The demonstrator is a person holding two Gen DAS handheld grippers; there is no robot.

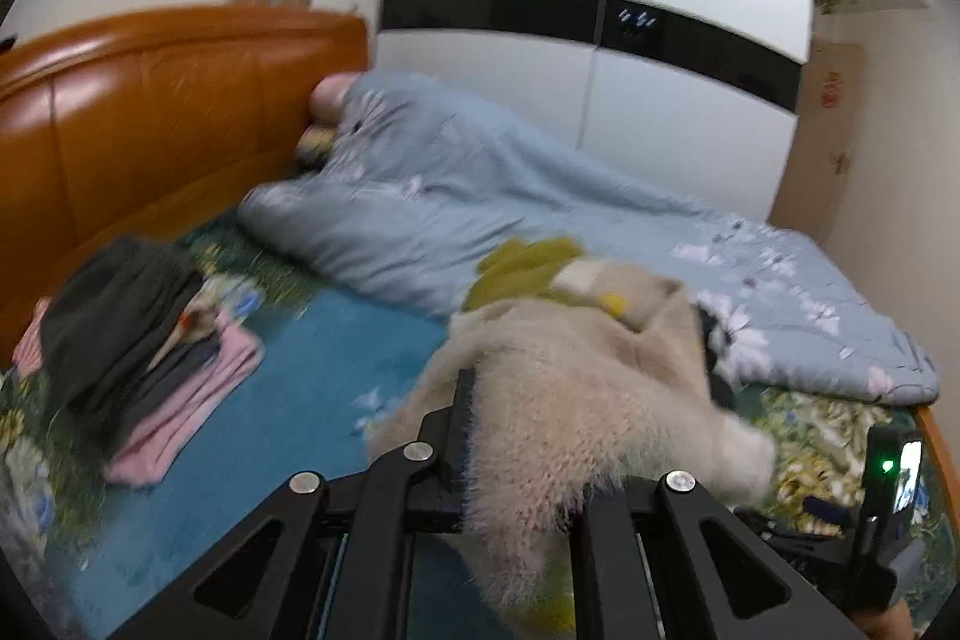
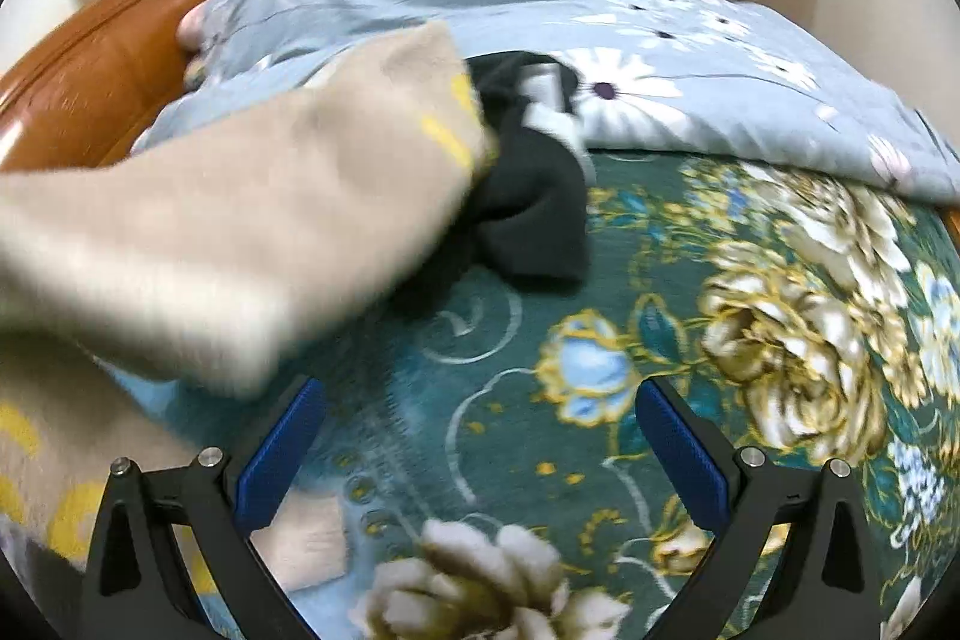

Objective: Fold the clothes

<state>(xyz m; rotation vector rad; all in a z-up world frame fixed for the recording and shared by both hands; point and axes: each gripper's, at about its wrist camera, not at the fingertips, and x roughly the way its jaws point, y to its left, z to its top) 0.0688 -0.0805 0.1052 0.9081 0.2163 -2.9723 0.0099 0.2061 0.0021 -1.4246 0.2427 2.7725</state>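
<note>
Gripping a fluffy beige garment (image 1: 576,400) with the left gripper (image 1: 480,466), jaws closed tight on the furry cloth, and holding it up above the blue flowered bedsheet (image 1: 312,340), its far end lying against the light blue quilt (image 1: 456,196). Keeping the right gripper (image 2: 480,436) wide open with nothing between its blue pads (image 2: 282,454), hovering over the sheet just beside the hanging beige cloth. Lying near the orange headboard (image 1: 150,112): a stack of folded clothes (image 1: 138,340), dark pieces on pink ones, and a black garment (image 2: 528,196) crumpled beside the quilt.
</note>
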